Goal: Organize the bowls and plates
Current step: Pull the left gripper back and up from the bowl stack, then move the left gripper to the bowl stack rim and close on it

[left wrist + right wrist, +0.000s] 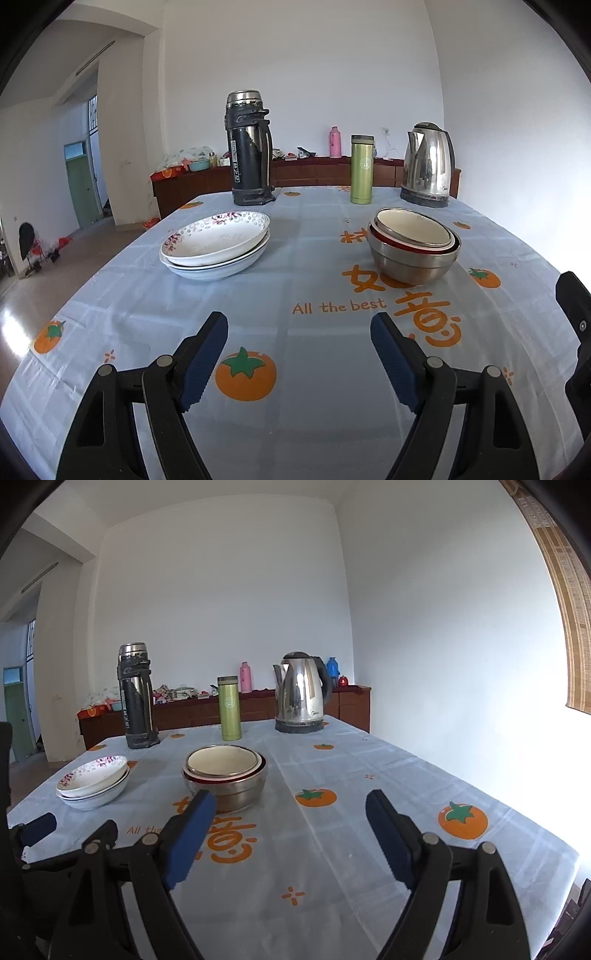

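Up front in the left wrist view, my left gripper (pixel 298 325) hangs wide apart, grasping nothing, over the tablecloth (pixel 147 317); the stacked plates (pixel 216 243) sit ahead left, the nested bowls (pixel 415 251) ahead right, a flask (pixel 249 151) and kettle (pixel 428 166) behind. From the right wrist view, my right gripper (pixel 290 805) gapes empty too, one finger overlapping the bowls (pixel 225 775); the plates (pixel 94 781) lie left, and window glare washes out the table's right edge.

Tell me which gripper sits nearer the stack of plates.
Left. The left gripper hangs over the tablecloth short of the stack of plates, which lies ahead and slightly left of it. The right gripper is farther off, with the plates far to its left beyond the nested bowls.
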